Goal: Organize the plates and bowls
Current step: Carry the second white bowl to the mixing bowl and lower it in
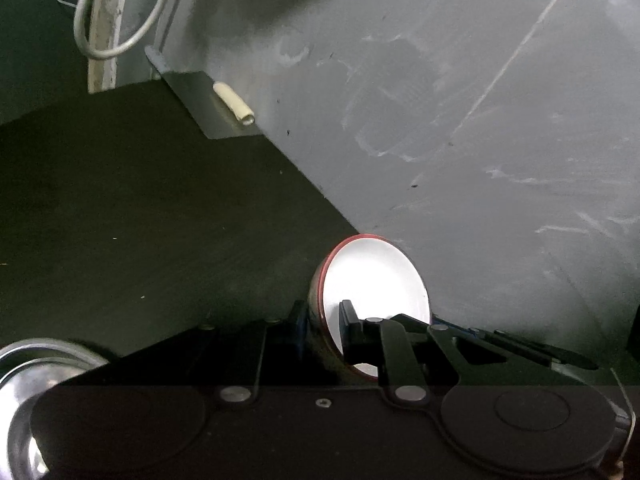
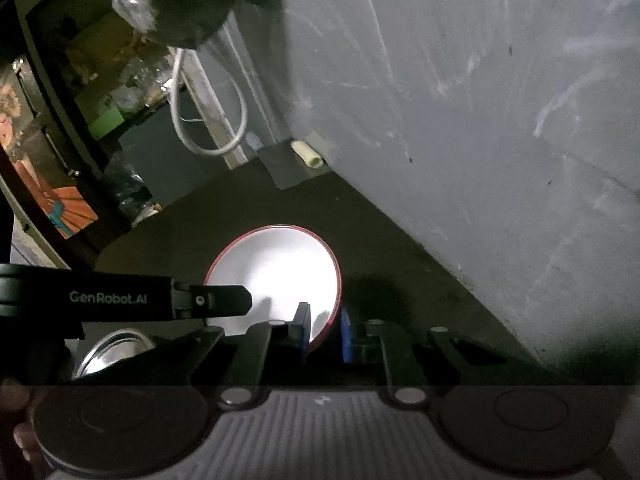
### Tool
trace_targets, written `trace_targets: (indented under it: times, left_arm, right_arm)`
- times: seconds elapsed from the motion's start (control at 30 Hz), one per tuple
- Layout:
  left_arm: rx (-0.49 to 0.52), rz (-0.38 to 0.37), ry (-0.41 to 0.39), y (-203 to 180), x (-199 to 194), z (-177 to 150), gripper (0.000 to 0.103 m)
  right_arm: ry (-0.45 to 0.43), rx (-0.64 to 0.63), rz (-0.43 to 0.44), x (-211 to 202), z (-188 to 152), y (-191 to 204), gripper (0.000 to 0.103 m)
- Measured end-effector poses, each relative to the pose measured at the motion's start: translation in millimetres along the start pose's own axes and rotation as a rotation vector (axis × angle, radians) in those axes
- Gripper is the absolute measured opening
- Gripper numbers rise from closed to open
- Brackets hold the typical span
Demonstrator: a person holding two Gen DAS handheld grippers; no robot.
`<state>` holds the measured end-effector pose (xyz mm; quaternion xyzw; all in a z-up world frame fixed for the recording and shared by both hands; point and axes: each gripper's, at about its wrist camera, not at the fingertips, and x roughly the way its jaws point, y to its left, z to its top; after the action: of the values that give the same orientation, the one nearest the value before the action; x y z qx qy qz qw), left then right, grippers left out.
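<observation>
At the back edge of the worktop, close under the grey wall, sits the red-rimmed white bowl, and both grippers are on it.

- Right gripper: jaws straddle the bowl's near-right rim, one blue pad inside the bowl, the other outside the wall. Looks clamped on the rim; pads appear to be touching both faces.
- Left gripper: same bowl, opposite side. One finger inside over the white interior, one outside the red wall, closed on the rim as far as I can tell.
- In the right wrist view the left gripper's arm comes in from the left, tip over the bowl's left rim.
- The bowl lies dead ahead of both, at the fingertips, neither arm nearer. It's round, so no long axis to align with.
- In the left wrist view the bowl reads as tipped, mouth facing the camera; can't tell if it's lifted off the worktop or just fisheye skew.
- A steel bowl lies toward the near-left of the worktop, apart from the white one.

My read: the next move is carrying the white bowl left toward the steel one. With two grips on one rim, both hands must travel together, or one must let go first.
</observation>
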<state>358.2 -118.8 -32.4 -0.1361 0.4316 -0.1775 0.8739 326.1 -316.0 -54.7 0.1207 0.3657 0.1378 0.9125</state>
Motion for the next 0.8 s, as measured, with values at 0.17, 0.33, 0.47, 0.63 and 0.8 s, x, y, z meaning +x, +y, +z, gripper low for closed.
trace_targets:
  times: [0.17,0.33,0.47,0.63,0.8]
  left_arm:
    - [0.006,-0.002,-0.045,-5,-40,-15,0.018]
    - [0.012,0.004,-0.073,-8,-80,-37,0.018]
    - [0.005,0.010,-0.089,-12,-108,-58,0.018]
    - [-0.016,0.007,-0.103,-10,-138,-86,0.018]
    - [-0.035,0.017,-0.100,-4,-158,-112,0.018]
  right_arm:
    - [-0.036,-0.017,0.017,-33,-8,18,0.017]
    - [-0.058,-0.036,0.033,-65,-24,37,0.017]
    - [-0.060,-0.043,0.048,-89,-40,52,0.017]
    - [-0.036,-0.037,0.078,-111,-61,65,0.017]
    - [-0.007,-0.053,0.099,-129,-82,79,0.017]
